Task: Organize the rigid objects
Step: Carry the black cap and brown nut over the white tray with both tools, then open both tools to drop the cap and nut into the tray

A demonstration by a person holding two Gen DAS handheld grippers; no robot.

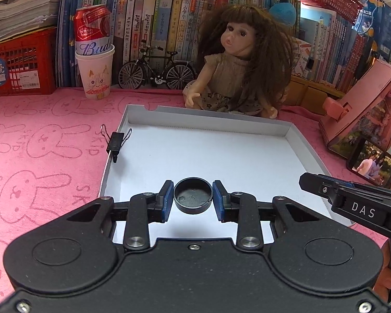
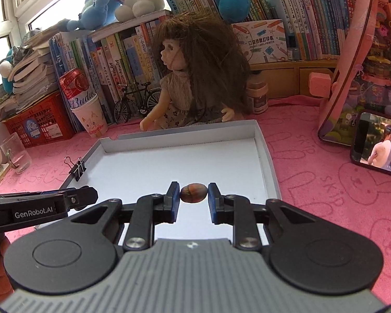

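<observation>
A shallow white cardboard tray point(image 1: 294, 140) point(image 2: 266, 151) lies on the pink cloth. My left gripper point(image 1: 193, 195) is shut on a round black cap point(image 1: 193, 197), open side up, held over the tray's near part. My right gripper point(image 2: 194, 194) is shut on a brown nut point(image 2: 194, 192), also over the tray's near part. A black binder clip point(image 1: 116, 142) point(image 2: 78, 167) is clipped on the tray's left wall. The right gripper's finger point(image 1: 325, 187) shows at the right of the left wrist view; the left gripper's finger point(image 2: 73, 198) shows at the left of the right wrist view.
A doll point(image 1: 237, 60) point(image 2: 195, 78) sits just behind the tray. A can in a paper cup point(image 1: 95, 52), a model bicycle point(image 1: 156, 70), a red crate point(image 1: 20, 62) and books line the back. A pink toy house point(image 2: 370, 65) and a phone point(image 2: 380, 143) stand right; a glass point(image 2: 14, 154) left.
</observation>
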